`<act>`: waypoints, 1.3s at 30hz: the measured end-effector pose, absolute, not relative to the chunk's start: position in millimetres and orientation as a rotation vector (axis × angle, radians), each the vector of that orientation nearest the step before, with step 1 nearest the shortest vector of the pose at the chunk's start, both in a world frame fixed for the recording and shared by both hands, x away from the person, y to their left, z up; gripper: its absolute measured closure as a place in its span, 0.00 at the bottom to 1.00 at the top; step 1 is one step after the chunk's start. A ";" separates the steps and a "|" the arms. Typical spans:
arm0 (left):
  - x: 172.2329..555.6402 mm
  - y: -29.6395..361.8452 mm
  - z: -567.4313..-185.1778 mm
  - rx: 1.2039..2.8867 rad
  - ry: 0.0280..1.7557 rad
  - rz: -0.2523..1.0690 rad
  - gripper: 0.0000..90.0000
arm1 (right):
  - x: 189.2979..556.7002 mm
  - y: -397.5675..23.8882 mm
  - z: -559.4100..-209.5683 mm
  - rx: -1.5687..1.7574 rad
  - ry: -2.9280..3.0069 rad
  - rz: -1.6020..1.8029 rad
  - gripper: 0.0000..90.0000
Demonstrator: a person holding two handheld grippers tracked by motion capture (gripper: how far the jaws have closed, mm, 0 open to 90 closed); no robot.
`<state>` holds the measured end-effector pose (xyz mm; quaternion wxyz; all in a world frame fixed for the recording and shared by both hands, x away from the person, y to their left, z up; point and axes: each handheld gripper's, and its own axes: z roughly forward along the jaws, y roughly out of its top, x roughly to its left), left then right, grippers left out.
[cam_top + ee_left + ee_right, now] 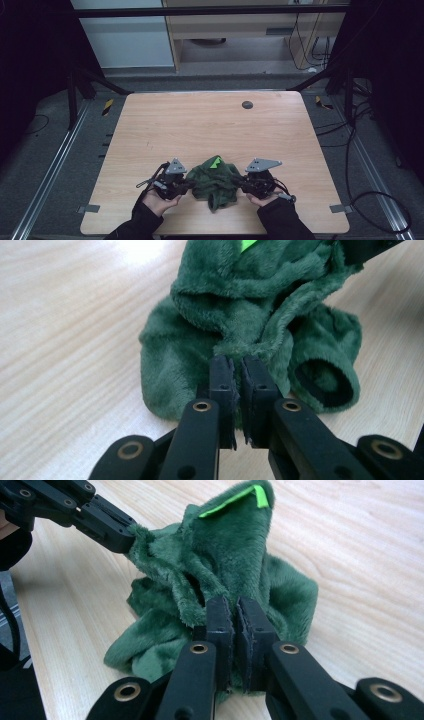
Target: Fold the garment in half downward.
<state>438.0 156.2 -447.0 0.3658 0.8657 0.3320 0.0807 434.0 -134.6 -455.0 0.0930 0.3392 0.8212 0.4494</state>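
A dark green fleece garment with a bright green tag lies bunched near the table's front edge, between both hands. My left gripper is shut on the garment's left side; in the left gripper view its jaws pinch a fold of the fleece. My right gripper is shut on the right side; in the right gripper view its jaws clamp the fleece below the tag. The left gripper's fingers grip the cloth's far edge there. A sleeve opening hangs at the right.
The light wooden table carries a small dark round disc near its far edge. Metal rails run along both sides of the table, and cables lie on the floor at the right. A person's dark sleeves enter from the bottom.
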 end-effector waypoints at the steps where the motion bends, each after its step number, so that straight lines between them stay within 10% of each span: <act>1: 437.2 156.1 -448.3 2.230 0.854 0.210 0.94 | 433.1 -134.7 -456.3 1.009 2.442 1.333 0.94; 39: 423.6 157.0 -454.6 2.260 0.869 0.203 0.85 | 420.8 -139.4 -470.0 1.083 2.493 1.300 0.90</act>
